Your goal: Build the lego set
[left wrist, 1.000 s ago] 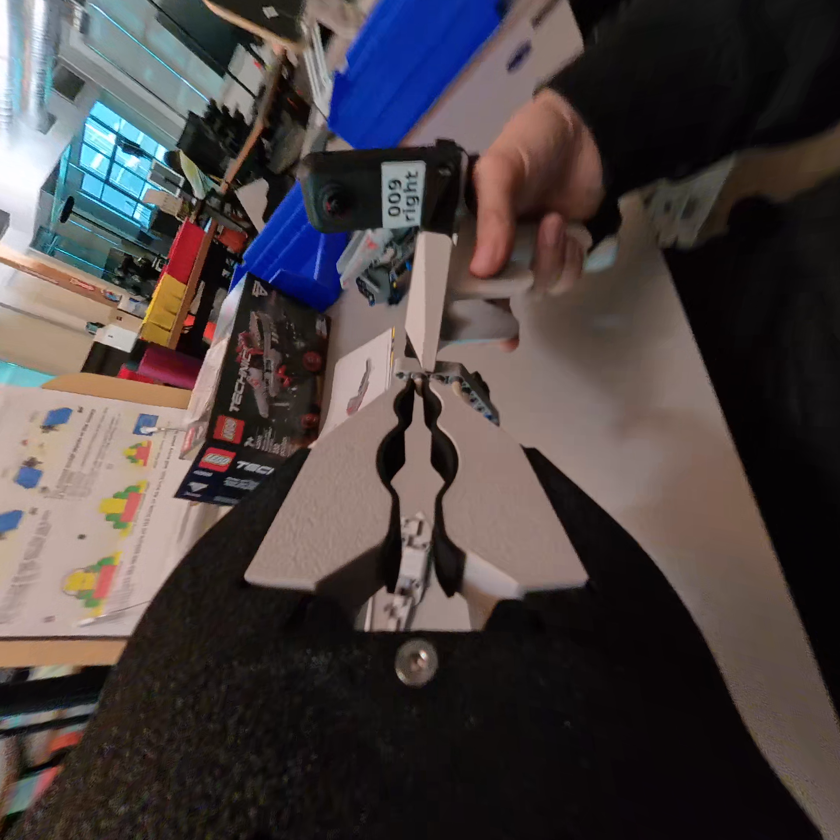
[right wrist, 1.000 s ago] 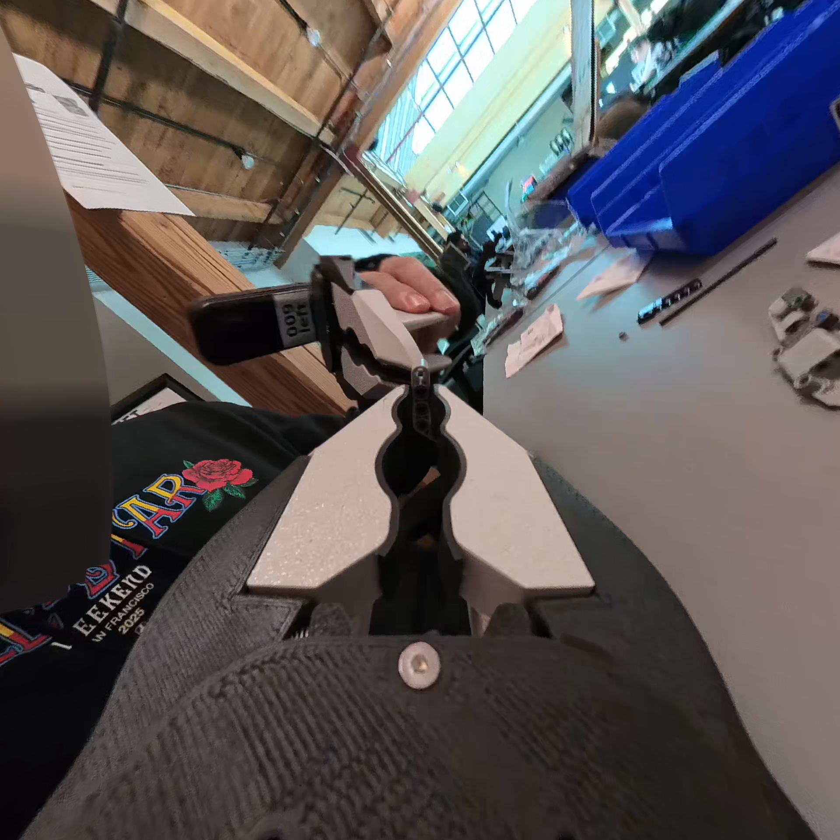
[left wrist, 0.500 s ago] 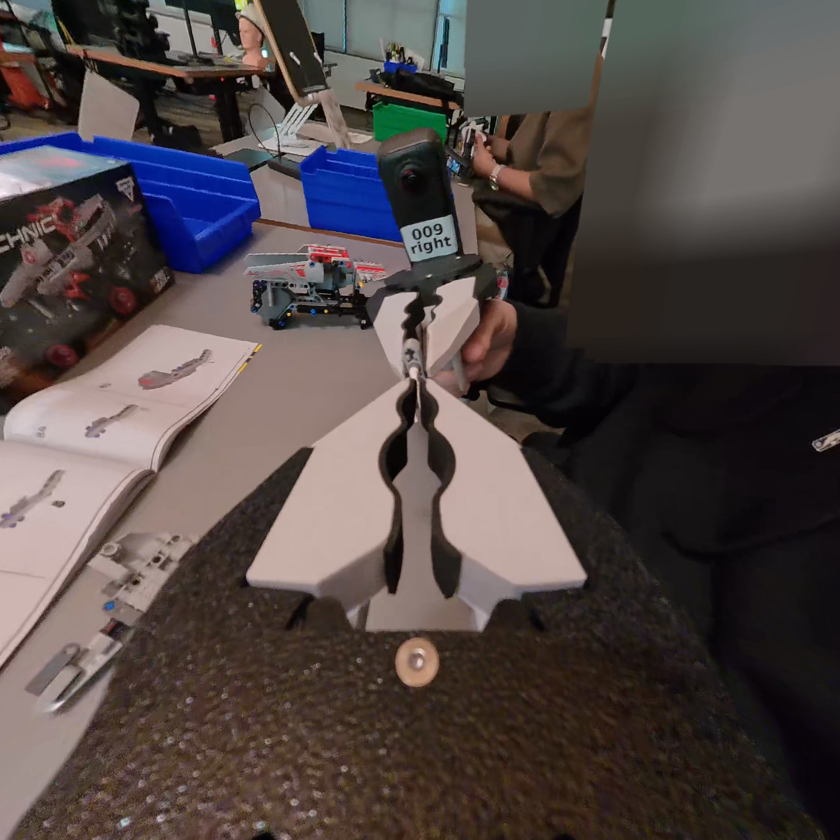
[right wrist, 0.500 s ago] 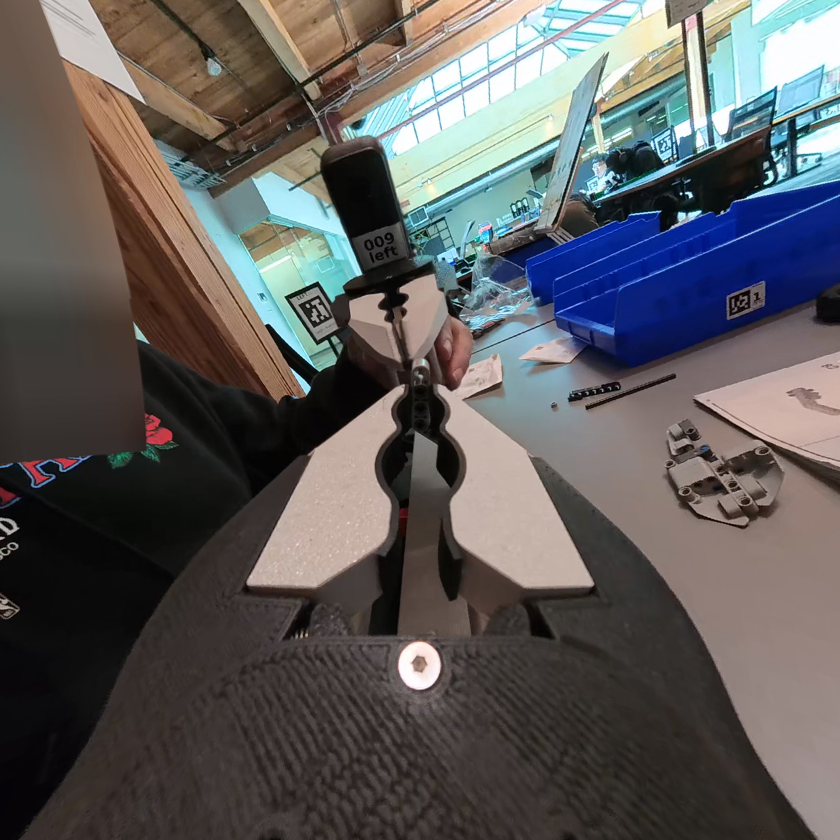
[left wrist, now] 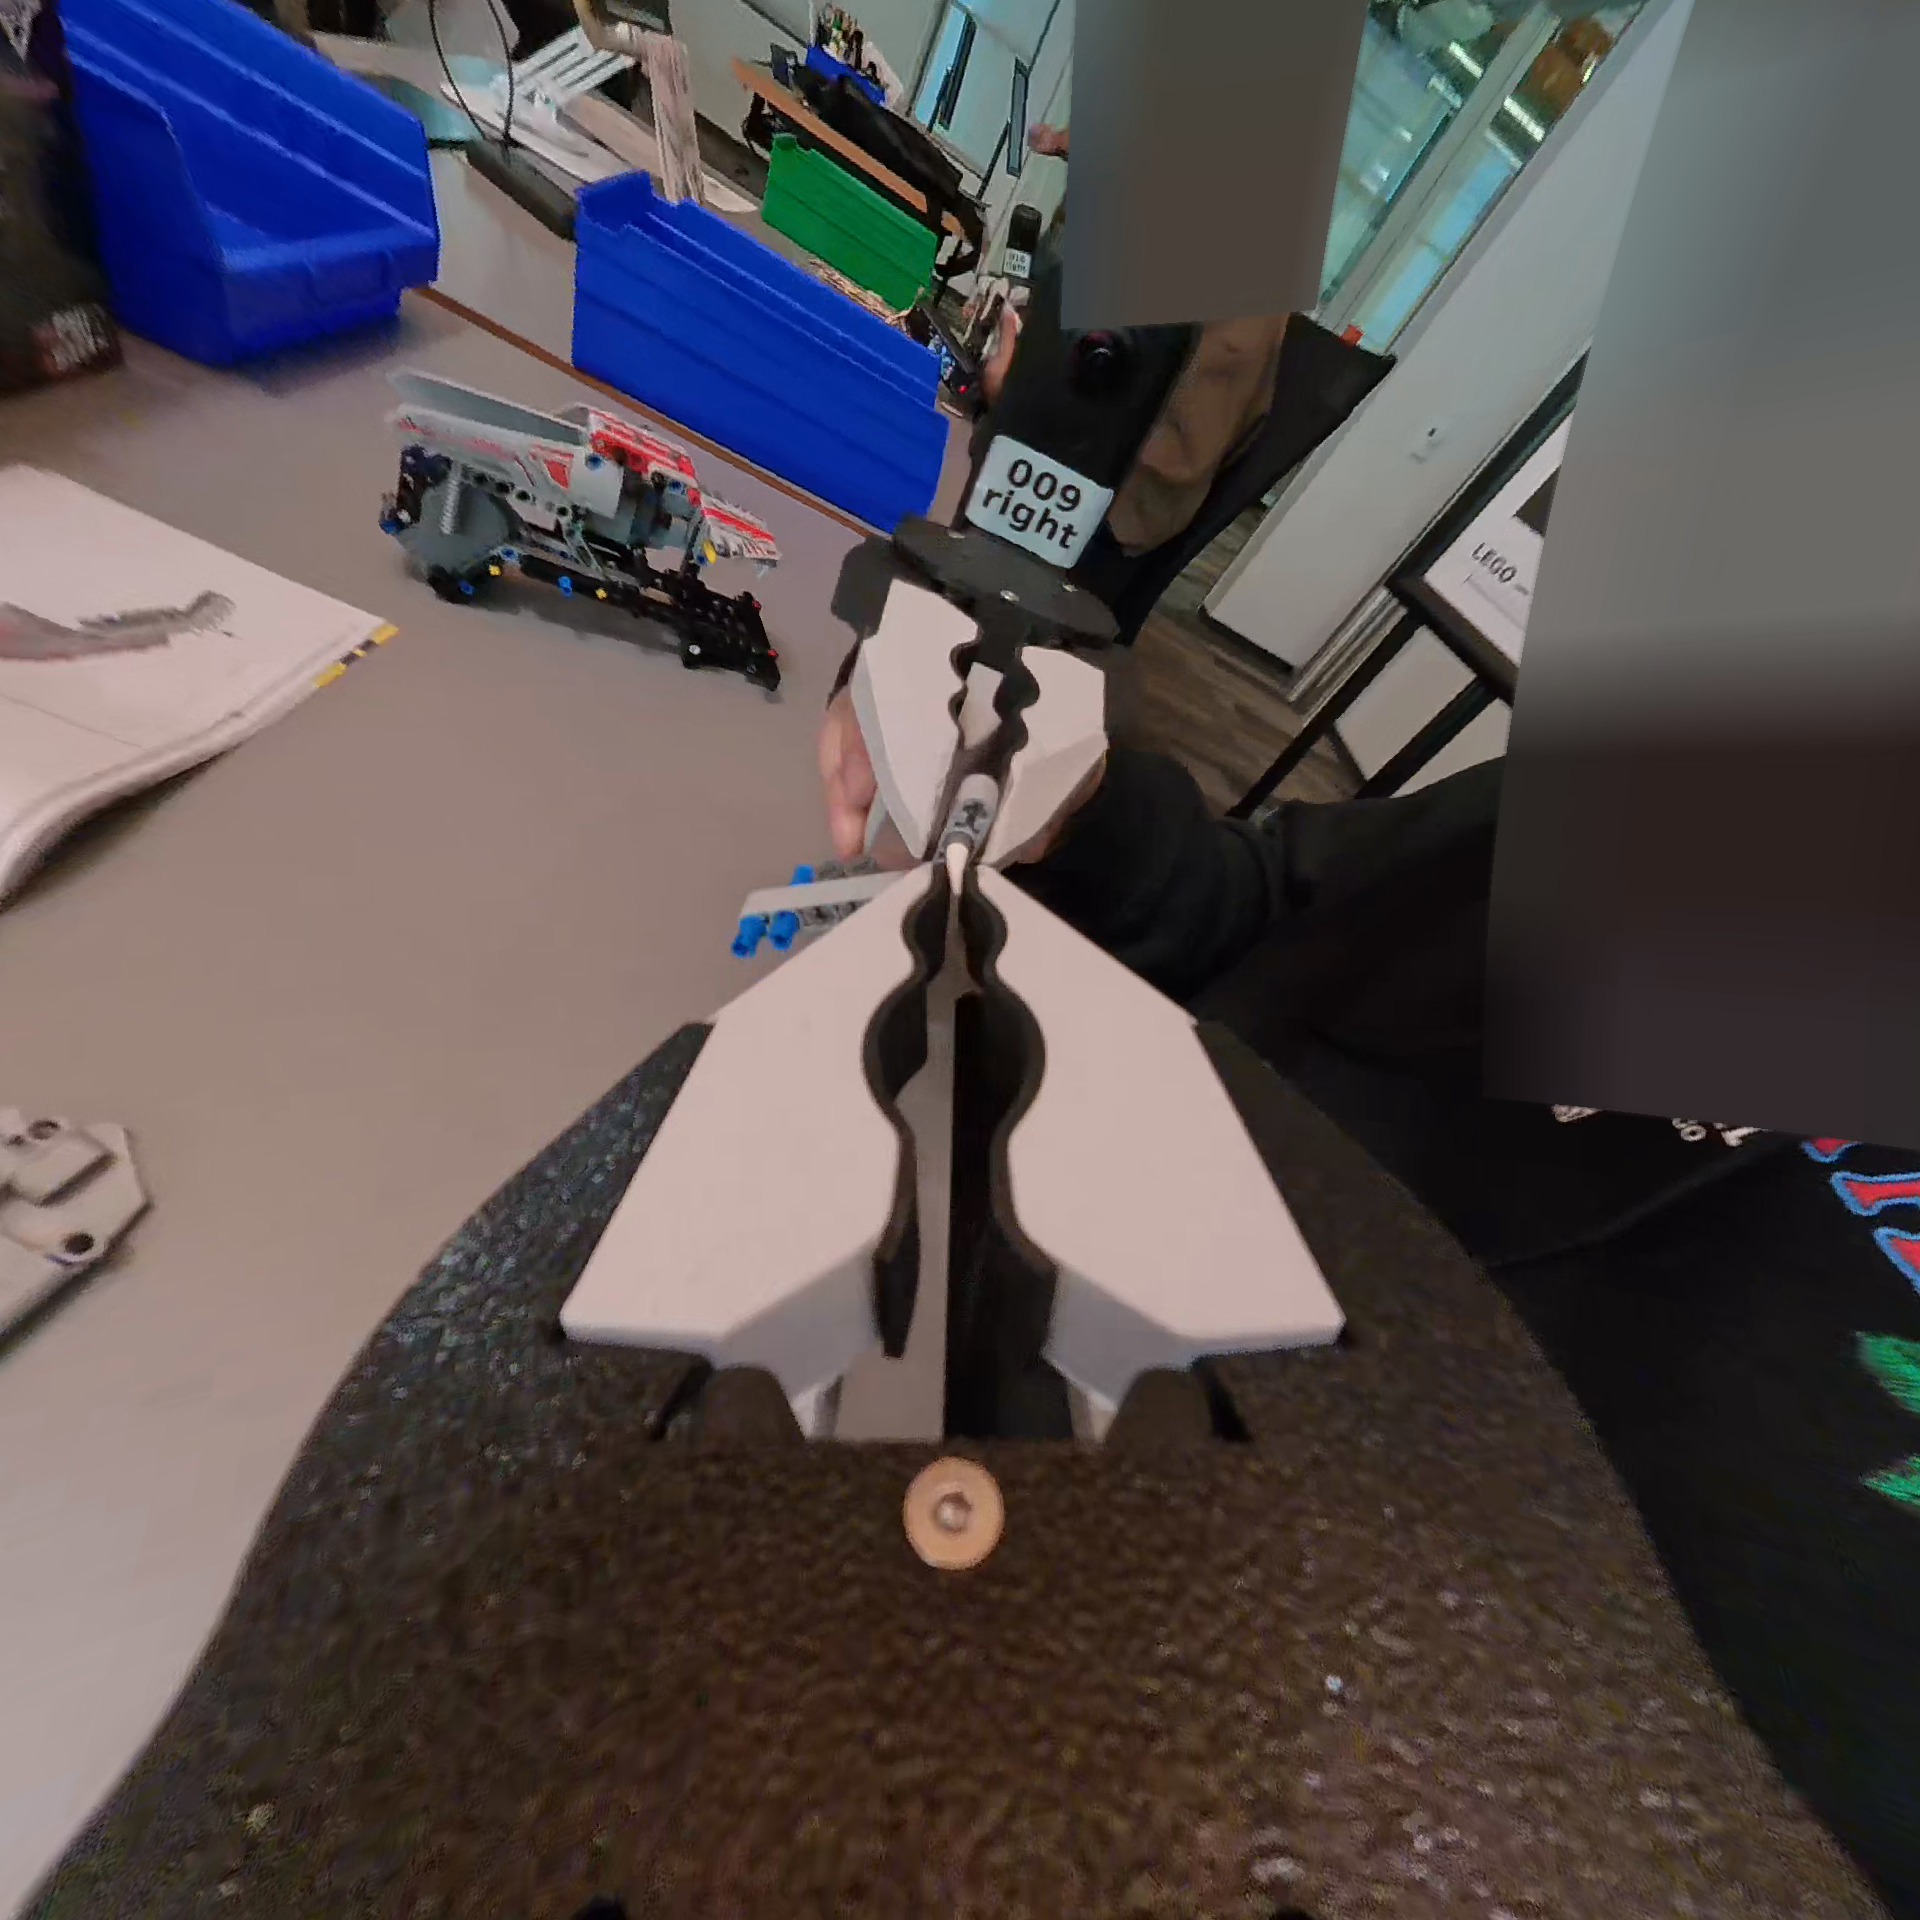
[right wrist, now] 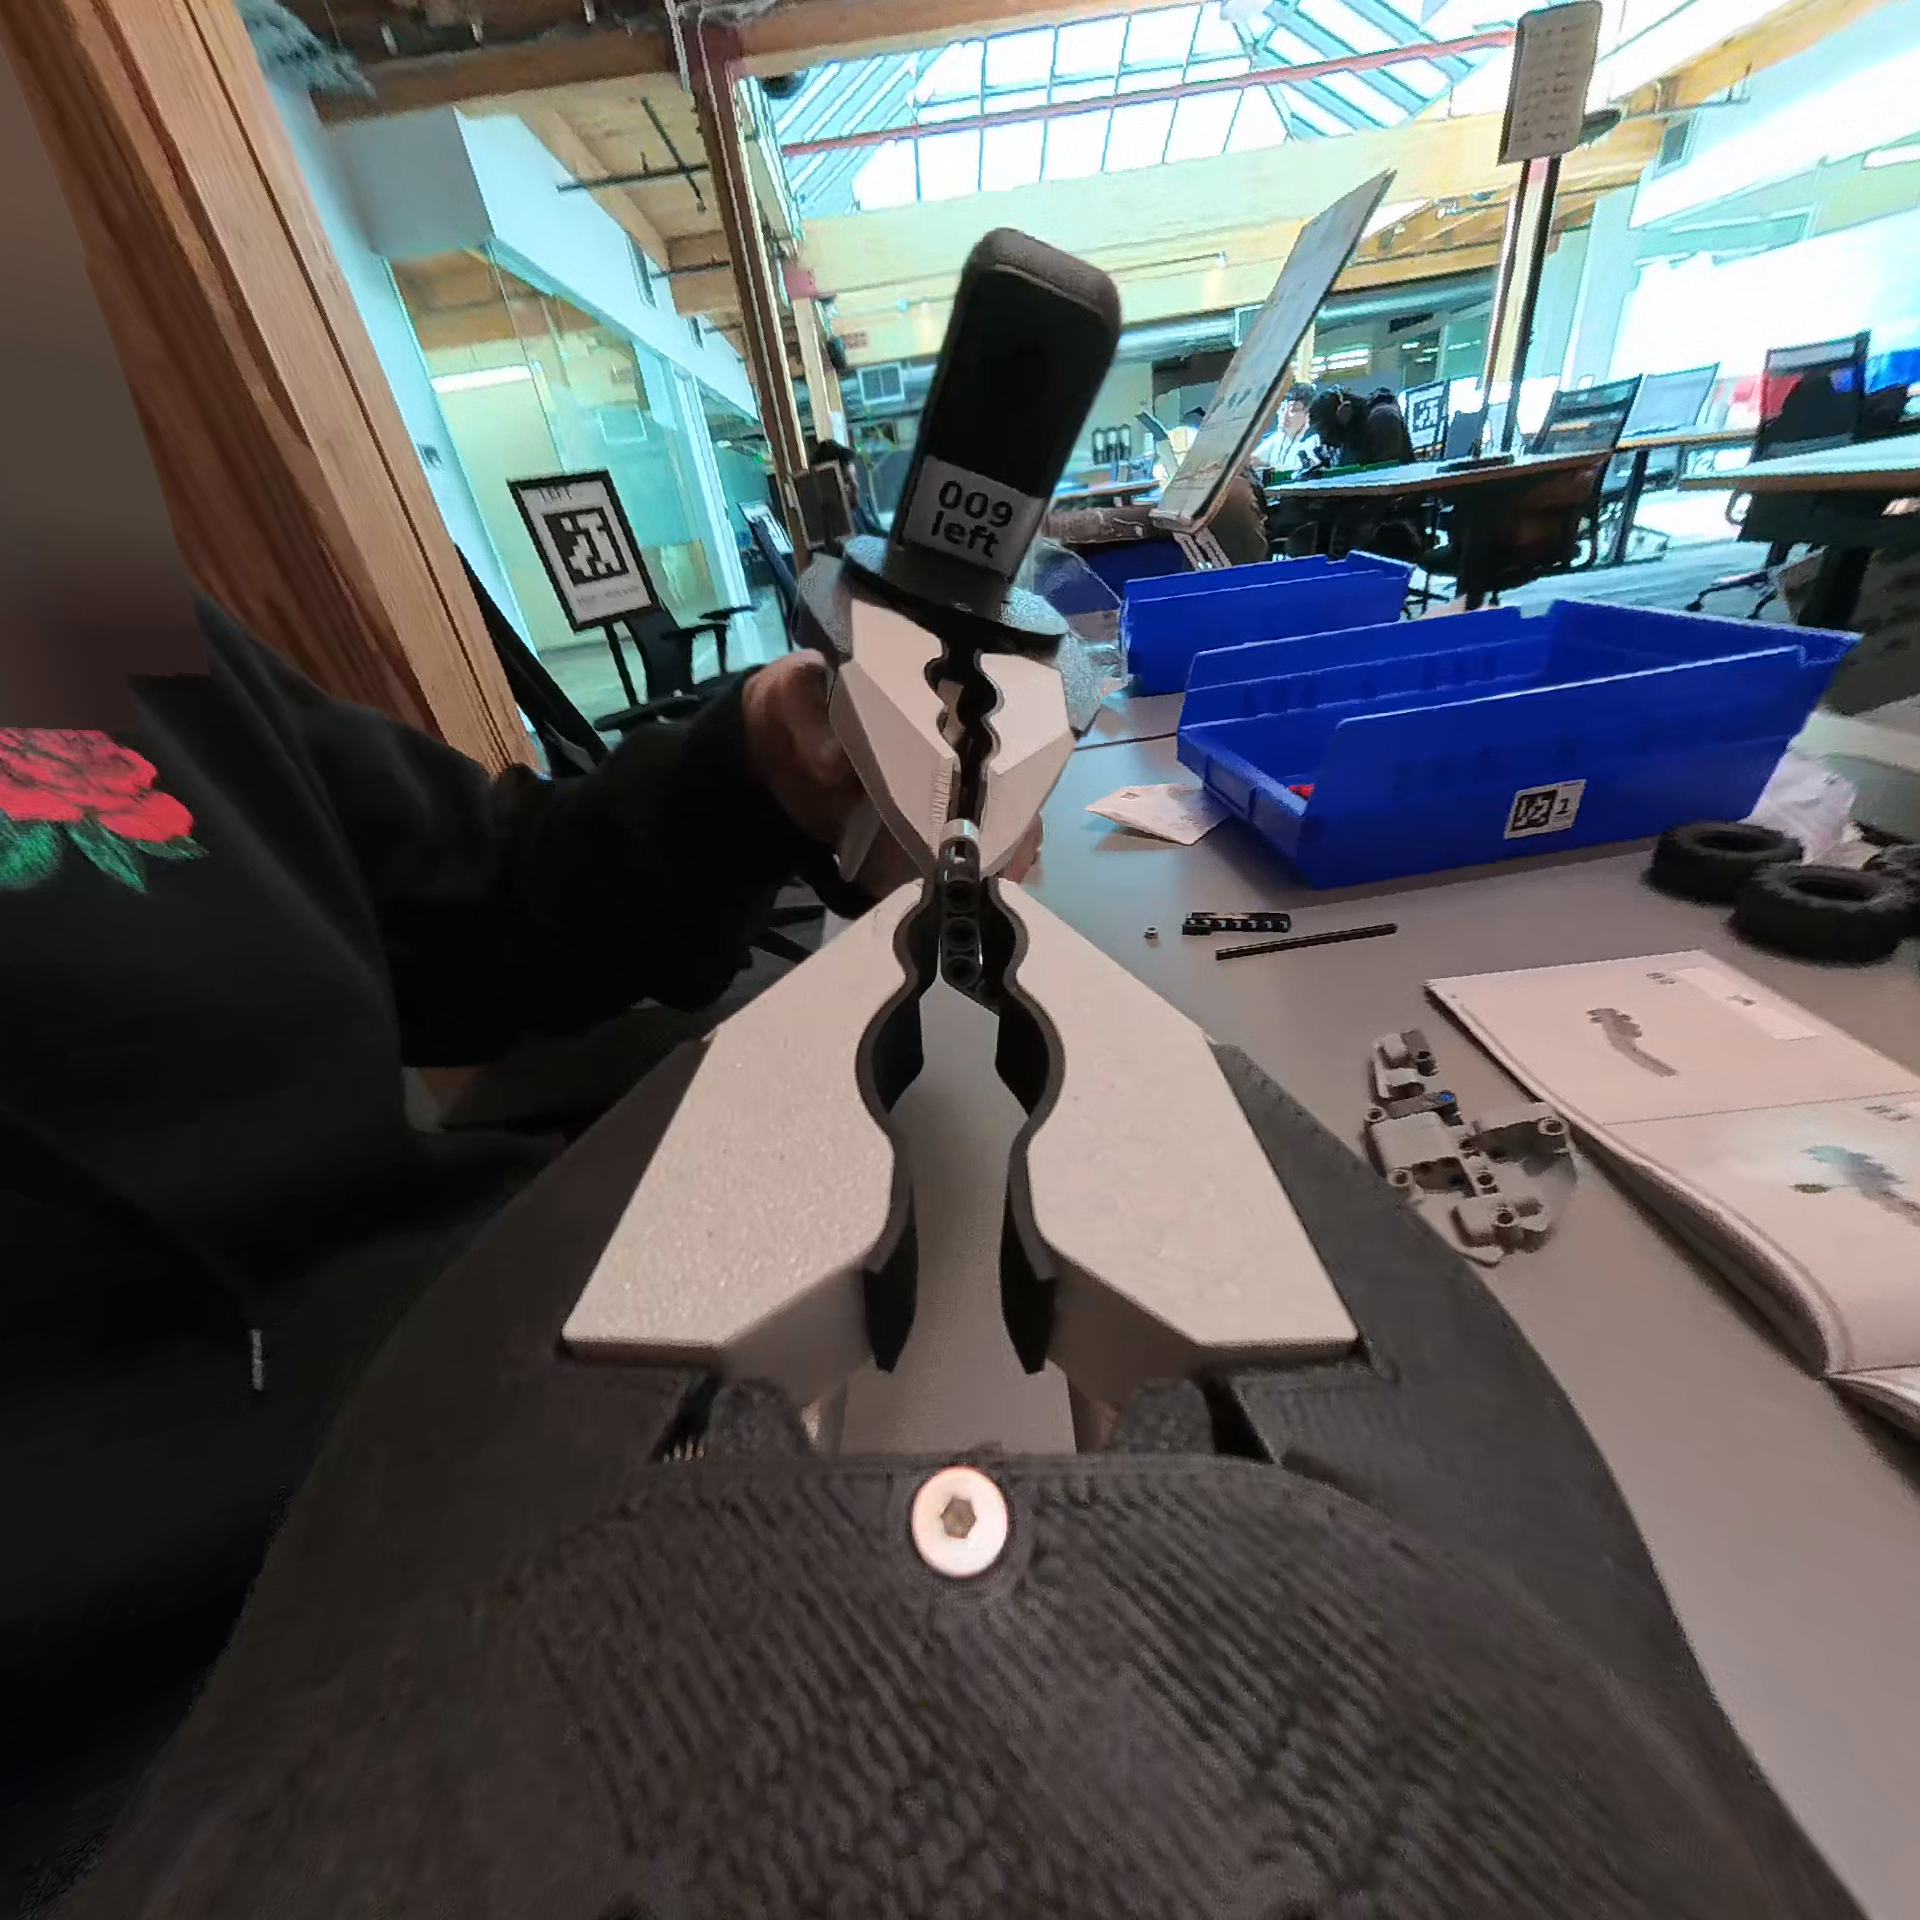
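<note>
Right wrist view shows the right gripper (right wrist: 961, 914) clamped on a black holed beam (right wrist: 962, 935), meeting the left gripper (left wrist: 954, 883) pinching a thin pale piece (left wrist: 953, 860), mostly hidden.

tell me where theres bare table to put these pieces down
Bare table lies between the open booklet, the half-built model and the grey part. In the right wrist view, another bare strip runs from the black rod toward the gripper. It is crowded near the blue bin and the tyres.
</note>
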Action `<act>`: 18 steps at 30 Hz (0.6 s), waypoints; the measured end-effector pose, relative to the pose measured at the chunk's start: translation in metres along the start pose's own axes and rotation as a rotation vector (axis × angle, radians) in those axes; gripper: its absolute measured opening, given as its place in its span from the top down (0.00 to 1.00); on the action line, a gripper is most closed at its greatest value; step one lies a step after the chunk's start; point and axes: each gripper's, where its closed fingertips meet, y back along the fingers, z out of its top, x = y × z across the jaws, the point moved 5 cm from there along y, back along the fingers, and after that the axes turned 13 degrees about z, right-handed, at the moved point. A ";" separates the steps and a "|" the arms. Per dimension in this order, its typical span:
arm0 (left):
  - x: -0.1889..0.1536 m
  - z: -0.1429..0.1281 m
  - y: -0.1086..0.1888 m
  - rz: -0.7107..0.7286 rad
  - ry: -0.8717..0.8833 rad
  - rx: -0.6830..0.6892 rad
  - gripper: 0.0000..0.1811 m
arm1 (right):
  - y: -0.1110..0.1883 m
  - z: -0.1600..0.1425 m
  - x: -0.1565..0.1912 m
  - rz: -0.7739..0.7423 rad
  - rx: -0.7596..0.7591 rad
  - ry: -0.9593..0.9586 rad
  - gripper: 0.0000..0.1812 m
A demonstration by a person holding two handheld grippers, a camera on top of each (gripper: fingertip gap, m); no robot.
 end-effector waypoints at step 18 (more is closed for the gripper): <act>-0.008 -0.004 -0.003 0.249 -0.664 0.086 1.00 | 0.001 -0.010 -0.002 0.048 0.040 -0.169 0.97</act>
